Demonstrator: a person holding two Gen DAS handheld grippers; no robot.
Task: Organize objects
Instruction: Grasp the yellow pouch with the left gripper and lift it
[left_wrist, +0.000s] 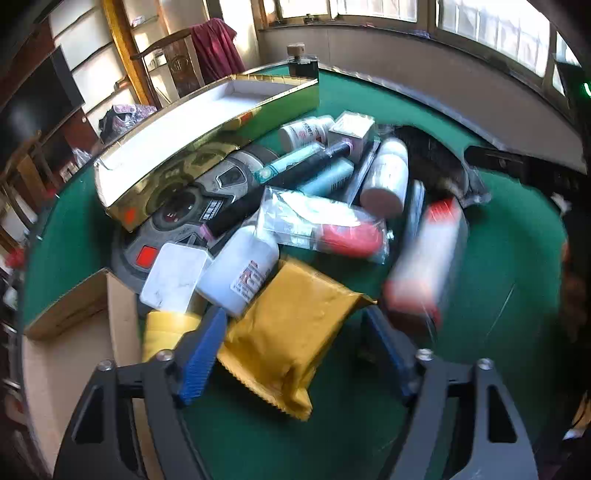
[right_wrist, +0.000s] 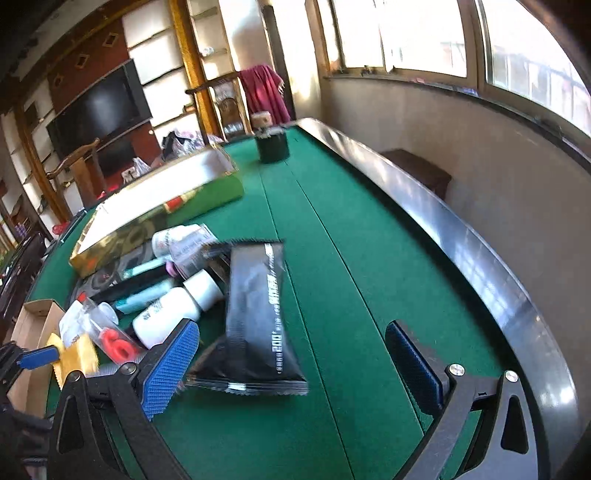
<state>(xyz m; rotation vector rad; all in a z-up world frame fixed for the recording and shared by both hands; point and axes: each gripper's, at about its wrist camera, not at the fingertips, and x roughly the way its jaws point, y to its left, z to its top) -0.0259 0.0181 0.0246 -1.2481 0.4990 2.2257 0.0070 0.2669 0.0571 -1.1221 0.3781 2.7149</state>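
Motion blurs the red-and-white box (left_wrist: 424, 258); the cardboard box (right_wrist: 31, 325) is cut off at the edge.

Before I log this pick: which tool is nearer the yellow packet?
Left. The left tool straddles the yellow packet, while the right tool sits off to the side, over the black pouch.

— What can we actually read here?

— Only "200" in white, near the lower end of the black packet (right_wrist: 258, 314), beside a line of print too blurred for us.

— And left of the black packet?

— The white bottle (left_wrist: 240, 273) carries a label with red and dark print, and the red piece in the clear bag (right_wrist: 120, 345) looks like a 6; we cannot tell more.
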